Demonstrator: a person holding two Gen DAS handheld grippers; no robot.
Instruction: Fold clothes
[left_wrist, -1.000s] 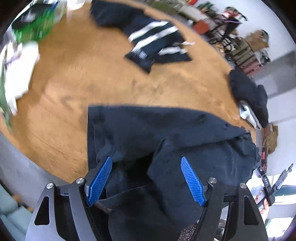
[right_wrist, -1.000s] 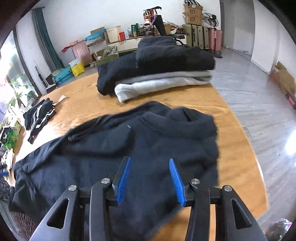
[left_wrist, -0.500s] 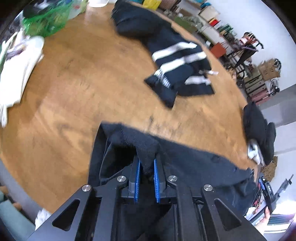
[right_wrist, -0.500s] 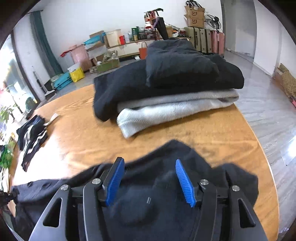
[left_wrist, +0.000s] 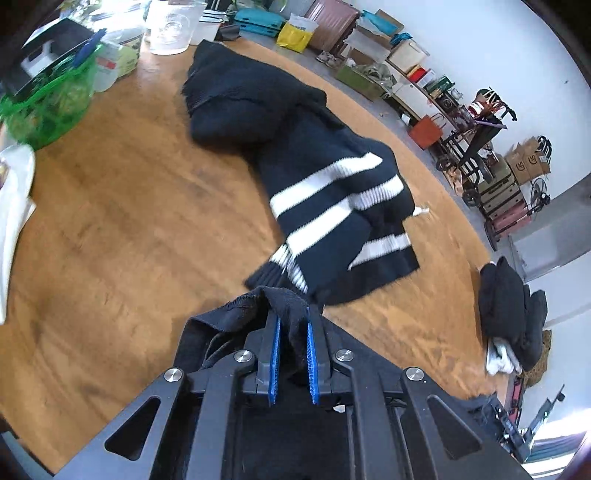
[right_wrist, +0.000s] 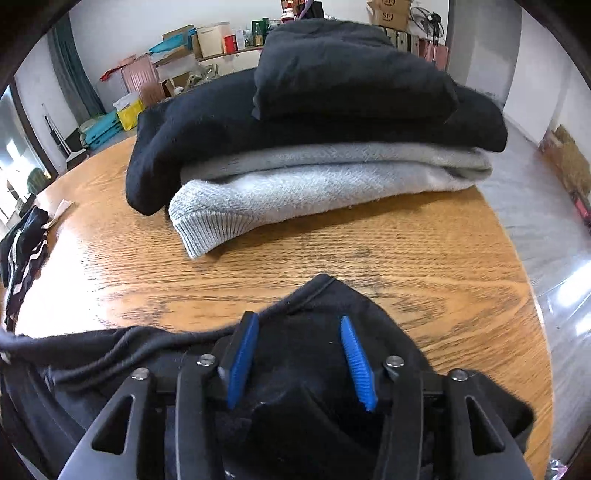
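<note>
Two grippers on one black garment (left_wrist: 284, 306). Left wrist view: left gripper (left_wrist: 291, 332) has clamped a bunched hem since a second ago, lifted off wooden table (left_wrist: 110, 221). Right wrist view: right gripper (right_wrist: 299, 354) jaws just narrowing over the cloth, pads not yet pinching; the fold needs this second grip first, I'd say.

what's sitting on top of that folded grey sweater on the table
Two folded dark garments are stacked on the grey sweater: a large one, then a smaller one. Anything between the layers is hidden.

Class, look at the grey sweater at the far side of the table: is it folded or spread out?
Folded. The grey sweater lies doubled in layers, with dark garments stacked on it.
</note>
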